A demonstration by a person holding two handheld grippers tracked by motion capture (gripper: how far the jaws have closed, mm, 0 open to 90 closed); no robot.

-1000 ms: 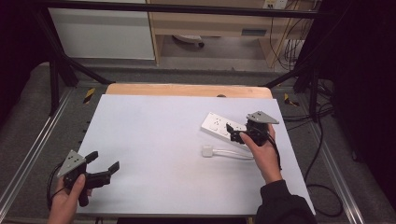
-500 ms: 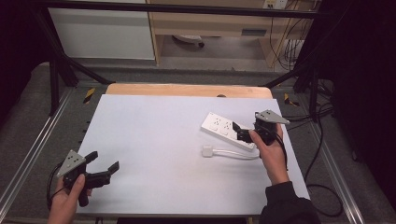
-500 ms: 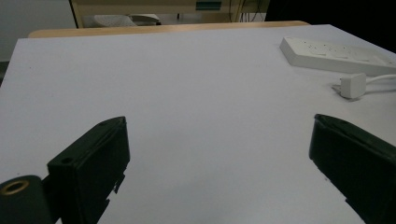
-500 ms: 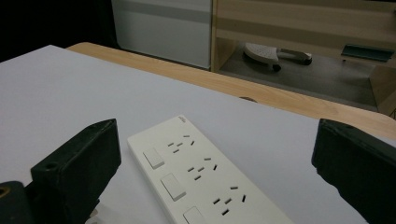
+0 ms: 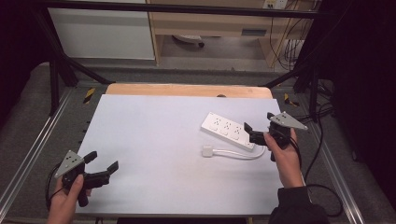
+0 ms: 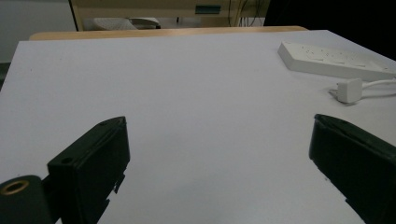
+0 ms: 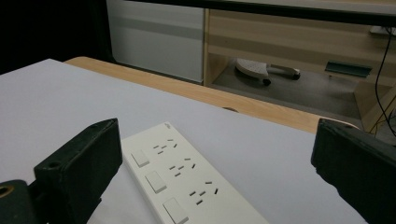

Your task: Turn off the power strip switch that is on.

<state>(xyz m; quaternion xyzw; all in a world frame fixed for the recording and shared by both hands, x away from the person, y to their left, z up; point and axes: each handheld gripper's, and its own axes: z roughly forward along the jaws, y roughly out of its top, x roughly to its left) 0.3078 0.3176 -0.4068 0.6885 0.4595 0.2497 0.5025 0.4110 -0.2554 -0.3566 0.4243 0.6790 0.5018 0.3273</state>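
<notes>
Currently nearest the camera in the high view: left gripper (image 5: pixel 100 170) at the near-left corner of the table (image 5: pixel 154 140), jaws wide apart, nothing between them. Its own view confirms that: bare white surface between the two black jaws, power strip (image 6: pixel 334 60) and plug (image 6: pixel 348 89) far off to the right.

Right gripper (image 5: pixel 258 132) is mid-right, hand (image 5: pixel 286 158) behind it. Jaws apart, empty. It sits just beside the strip's near-right end, where the cord (image 5: pixel 238 154) leaves. From the high view I can't tell if a jaw tip touches the strip. In the right gripper view the strip (image 7: pixel 187 186) lies between the jaws and low, three switch-and-socket groups visible, not clamped.

Strip position: flat on the table, right half, angled, long axis running from far-left to near-right. Cord loops toward the near side and ends in the white plug (image 5: pixel 207 150), lying loose just beside the strip's near long edge.

Handling, my read:
- strip is a rigid plastic bar, light, smooth shell, so likely slippery under hard jaws and prone to sliding on the table
- grip across the short width, on the two long side walls, near the middle to avoid it swinging
- avoid pinching top face: switches there
- cord is limp and will drag the plug along; if the plug is the target, take it by its flat sides, it's small and light

Farther back: wooden table edge (image 5: pixel 187 90), then shelving (image 5: pixel 210 23) and floor.
</notes>
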